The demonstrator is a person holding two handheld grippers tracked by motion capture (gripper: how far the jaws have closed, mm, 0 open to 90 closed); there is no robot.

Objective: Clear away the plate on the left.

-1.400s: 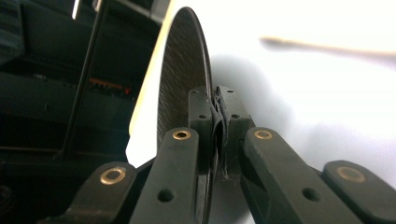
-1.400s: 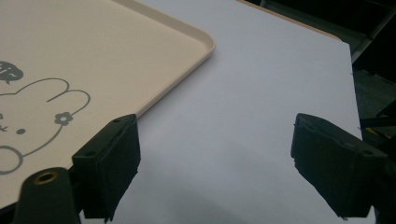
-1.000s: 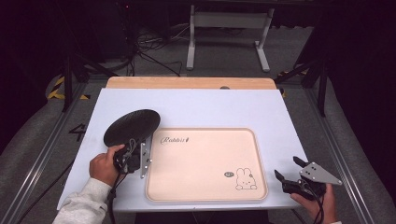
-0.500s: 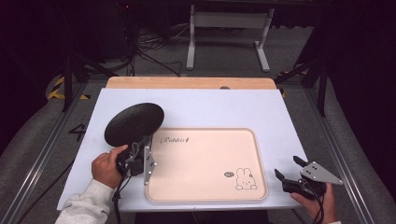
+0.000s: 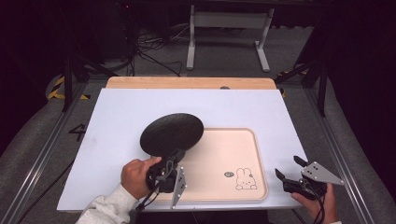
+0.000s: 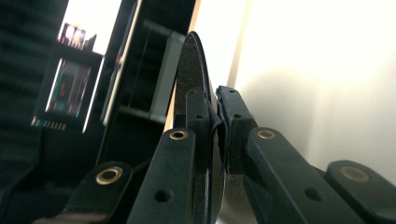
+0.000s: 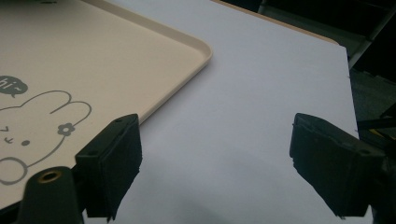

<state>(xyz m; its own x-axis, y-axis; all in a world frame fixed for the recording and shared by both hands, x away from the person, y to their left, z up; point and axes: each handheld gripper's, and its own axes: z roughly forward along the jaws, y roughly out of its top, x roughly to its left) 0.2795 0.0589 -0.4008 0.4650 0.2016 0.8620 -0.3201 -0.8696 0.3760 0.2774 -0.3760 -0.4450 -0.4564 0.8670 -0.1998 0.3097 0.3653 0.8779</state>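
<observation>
A round black plate point(image 5: 172, 134) hangs tilted over the left part of the beige tray point(image 5: 256, 140), which has a rabbit drawing point(image 5: 243, 178) near its front right corner. My left gripper point(image 5: 173, 156) is shut on the plate's near rim, with a hand behind it. In the left gripper view the plate point(image 6: 194, 60) stands edge-on, and both pads of the left gripper point(image 6: 212, 98) press on it. My right gripper point(image 5: 288, 167) rests open at the table's front right, just right of the tray. In its own view the right gripper point(image 7: 217, 154) holds nothing, beside the tray's corner point(image 7: 201, 51).
The tray lies on a white tabletop point(image 5: 140, 107) with a wooden strip point(image 5: 187, 83) along the far edge. Beyond it stand a metal frame point(image 5: 226, 18) and floor cables point(image 5: 144, 51). Bare tabletop lies left of and behind the tray.
My left gripper has carried the black plate to the right and a little up, from the tabletop left of the tray to over the tray's left part. The right gripper has stayed put.
</observation>
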